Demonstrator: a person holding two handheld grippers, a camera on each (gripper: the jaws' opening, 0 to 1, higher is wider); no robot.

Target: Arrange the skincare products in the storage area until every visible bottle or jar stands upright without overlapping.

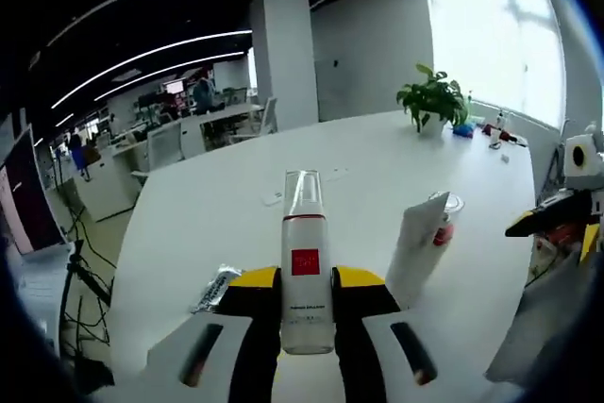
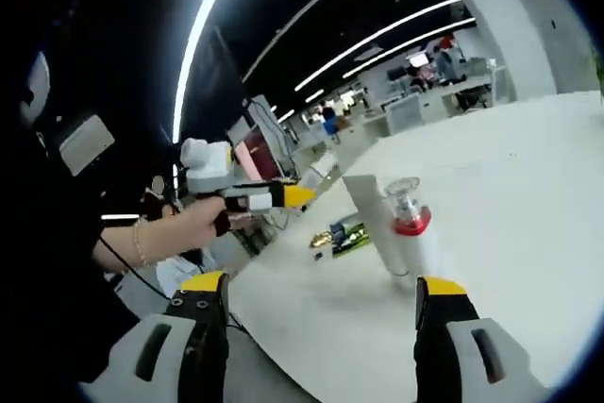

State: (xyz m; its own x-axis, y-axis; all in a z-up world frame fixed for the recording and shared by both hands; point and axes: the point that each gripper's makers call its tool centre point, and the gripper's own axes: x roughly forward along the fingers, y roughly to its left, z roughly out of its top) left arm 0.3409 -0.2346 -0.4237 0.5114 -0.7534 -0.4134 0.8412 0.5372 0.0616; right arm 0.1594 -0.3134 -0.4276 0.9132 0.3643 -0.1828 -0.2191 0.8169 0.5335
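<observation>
- In the left gripper view the left tongs [image 1: 307, 327] rise from six o'clock and are clamped on a tall white bottle [image 1: 307, 266] with a red square label and a clear cap. It stands upright between the yellow-tipped jaws, lifted in front of the white counter [image 1: 217, 205].
- In the right gripper view the right tongs [image 2: 321, 313] stand wide apart with nothing between them, their yellow tips at seven and five o'clock, hovering near the counter's edge.
- Just past the held bottle, toward three o'clock in the left gripper view, a white tube [image 1: 415, 247] stands on the counter touching or just beside a small red-collared bottle [image 1: 444, 219] with a clear cap. The right gripper view shows the same pair close together at centre.
- A shiny green packet [image 1: 215, 288] lies flat on the counter at nine o'clock of the left tongs.
- The step in hand seems to be setting the tall bottle down. Doing it well means lowering it straight, base flat, onto bare counter well apart from the tube and small bottle, then parting the jaws slowly so it does not tip.
- In the right gripper view the person's hand [image 2: 203, 219] at nine o'clock grips the left gripper's handle, holding it level and pointing toward three o'clock over the counter.
- Far off, a potted plant [image 1: 432, 99] stands at one o'clock near the bright window.
</observation>
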